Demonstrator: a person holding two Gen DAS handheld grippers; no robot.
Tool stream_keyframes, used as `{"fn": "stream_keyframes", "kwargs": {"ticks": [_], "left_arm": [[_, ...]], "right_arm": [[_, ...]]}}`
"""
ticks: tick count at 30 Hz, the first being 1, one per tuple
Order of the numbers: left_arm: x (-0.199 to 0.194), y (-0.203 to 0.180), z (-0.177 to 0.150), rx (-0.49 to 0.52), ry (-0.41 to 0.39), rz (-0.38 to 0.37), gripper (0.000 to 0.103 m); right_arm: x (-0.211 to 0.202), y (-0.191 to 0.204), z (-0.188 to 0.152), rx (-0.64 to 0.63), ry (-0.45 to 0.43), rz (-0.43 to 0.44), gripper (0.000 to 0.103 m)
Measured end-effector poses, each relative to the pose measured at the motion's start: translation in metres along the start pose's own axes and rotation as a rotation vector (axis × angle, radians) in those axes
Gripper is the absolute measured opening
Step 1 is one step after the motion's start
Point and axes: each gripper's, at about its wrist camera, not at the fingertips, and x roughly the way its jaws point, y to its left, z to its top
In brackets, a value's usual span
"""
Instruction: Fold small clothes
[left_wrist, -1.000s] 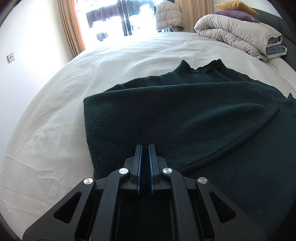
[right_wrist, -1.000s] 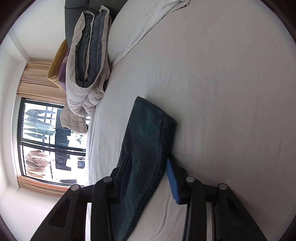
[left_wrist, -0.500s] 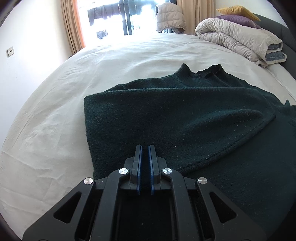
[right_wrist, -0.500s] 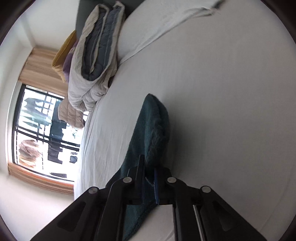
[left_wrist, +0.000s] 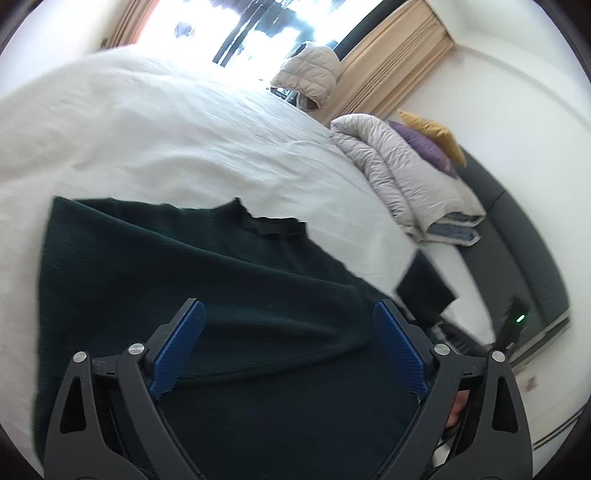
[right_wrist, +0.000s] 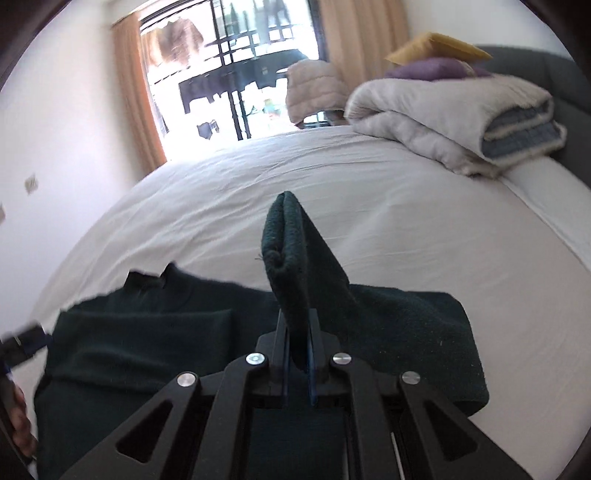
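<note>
A dark green sweater (left_wrist: 192, 280) lies flat on the white bed, collar toward the window, with its left sleeve folded across the body. My left gripper (left_wrist: 288, 332) is open and empty just above the sweater's middle. My right gripper (right_wrist: 297, 350) is shut on the cuff of the right sleeve (right_wrist: 291, 251), which stands up out of the jaws above the sweater body (right_wrist: 147, 347). The raised sleeve (left_wrist: 424, 284) and part of the right gripper show at the right of the left wrist view.
The white bed sheet (right_wrist: 406, 236) spreads around the sweater. A folded grey duvet (right_wrist: 461, 125) with purple and yellow pillows lies at the headboard on the right. A window with curtains (right_wrist: 236, 74) is beyond the bed's far edge.
My left gripper opened, let go of the sweater and pulled back. My right gripper, shut on the sleeve cuff, lifted it and swung over the sweater body.
</note>
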Motion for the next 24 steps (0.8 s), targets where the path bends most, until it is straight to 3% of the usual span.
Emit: {"fn": "stream_keyframes", "kwargs": {"ticks": [4, 7, 11, 19, 21, 23, 24], "left_arm": [[0.042, 0.002, 0.003, -0.158, 0.154, -0.123, 0.096], [0.062, 0.0, 0.008, -0.197, 0.22, -0.183, 0.096], [0.088, 0.0, 0.016, -0.22, 0.297, -0.194, 0.096], [0.113, 0.0, 0.025, -0.187, 0.345, -0.182, 0.093], [0.117, 0.0, 0.024, -0.177, 0.358, -0.183, 0.08], [0.12, 0.0, 0.022, -0.174, 0.377, -0.195, 0.048], [0.123, 0.0, 0.021, -0.166, 0.389, -0.192, 0.037]], "right_arm": [[0.009, 0.064, -0.023, -0.181, -0.011, -0.039, 0.008], [0.006, 0.094, -0.039, -0.319, -0.043, -0.086, 0.008], [0.004, 0.116, -0.052, -0.421, -0.076, -0.138, 0.008], [-0.003, 0.15, -0.063, -0.605, -0.138, -0.208, 0.008], [-0.006, 0.158, -0.065, -0.641, -0.155, -0.211, 0.008], [-0.008, 0.166, -0.068, -0.674, -0.166, -0.213, 0.008], [-0.008, 0.17, -0.069, -0.685, -0.17, -0.211, 0.008]]}}
